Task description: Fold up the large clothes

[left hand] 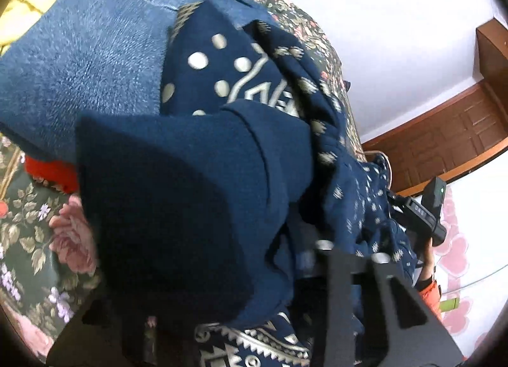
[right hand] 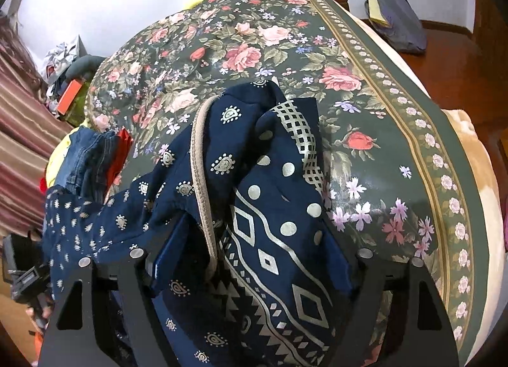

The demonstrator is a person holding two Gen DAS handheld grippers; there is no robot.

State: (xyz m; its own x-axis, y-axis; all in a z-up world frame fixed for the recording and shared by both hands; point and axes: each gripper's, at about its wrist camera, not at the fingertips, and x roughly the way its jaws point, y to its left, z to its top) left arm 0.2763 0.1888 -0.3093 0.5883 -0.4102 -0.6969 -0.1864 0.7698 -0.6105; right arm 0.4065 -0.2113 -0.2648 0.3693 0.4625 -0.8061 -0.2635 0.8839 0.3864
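The navy printed garment is bunched at centre frame over the floral bedspread, so the fold is at its gathering stage. The right gripper grasps a thick wad of it, and the left gripper looks clenched on cloth (its pads are hidden). Next, the garment needs spreading flat; no writing is legible.

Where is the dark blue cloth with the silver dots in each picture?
Left wrist view: the dark blue patterned garment fills the middle, in front of a blue denim piece at upper left.
Right wrist view: the garment runs from the centre to the bottom, bunched between the right claw fingers.
Shared landmark: the flowered green bedspread, under the garment in both views.
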